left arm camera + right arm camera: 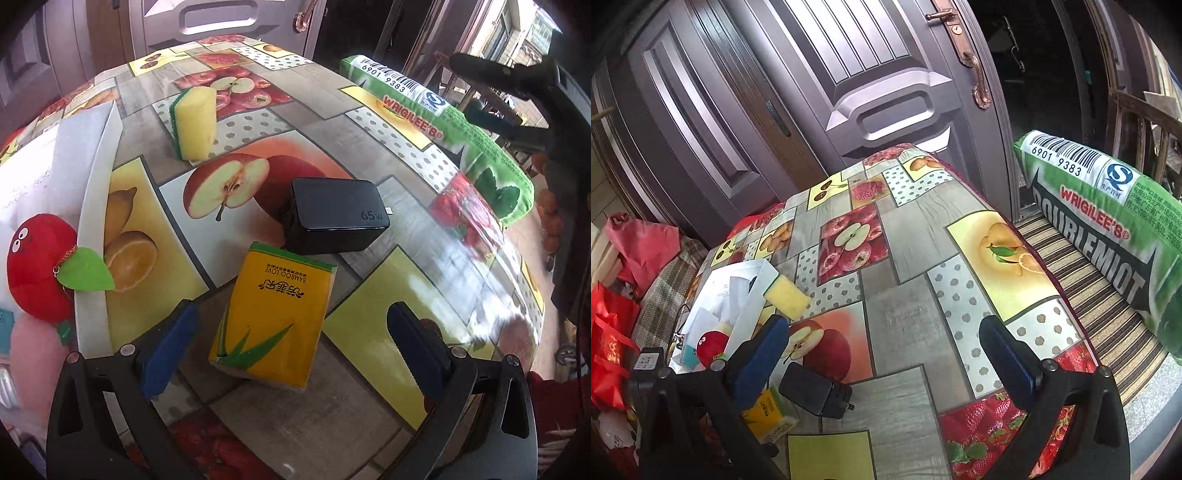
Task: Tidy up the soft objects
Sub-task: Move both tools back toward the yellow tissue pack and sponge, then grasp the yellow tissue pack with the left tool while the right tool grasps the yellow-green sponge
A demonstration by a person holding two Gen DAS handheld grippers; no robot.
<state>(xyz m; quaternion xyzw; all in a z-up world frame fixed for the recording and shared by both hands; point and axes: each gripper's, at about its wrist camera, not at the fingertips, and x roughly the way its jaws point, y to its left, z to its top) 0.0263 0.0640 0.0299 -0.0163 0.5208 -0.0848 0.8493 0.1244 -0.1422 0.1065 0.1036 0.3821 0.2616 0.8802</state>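
A yellow tissue pack (271, 317) lies on the fruit-print table just ahead of my open left gripper (291, 343), between its blue pads but apart from them. Behind the pack sits a black 65W charger (334, 218). A yellow-green sponge (194, 123) stands on edge further back. A red plush apple (37, 266) with a green leaf lies in the white box (92, 206) at the left. My right gripper (882, 354) hangs open above the table with nothing between its fingers; the tissue pack (770, 410), charger (816, 391), sponge (788, 297) and plush apple (711, 345) show at its lower left.
A big green gum-pack pillow (443, 125) leans beside the table's right edge, resting on a striped bench (1089, 295). A grey door (849, 92) stands behind the table. Red bags (613, 325) pile up at the left. A dark gripper-like shape (517, 81) shows at the upper right.
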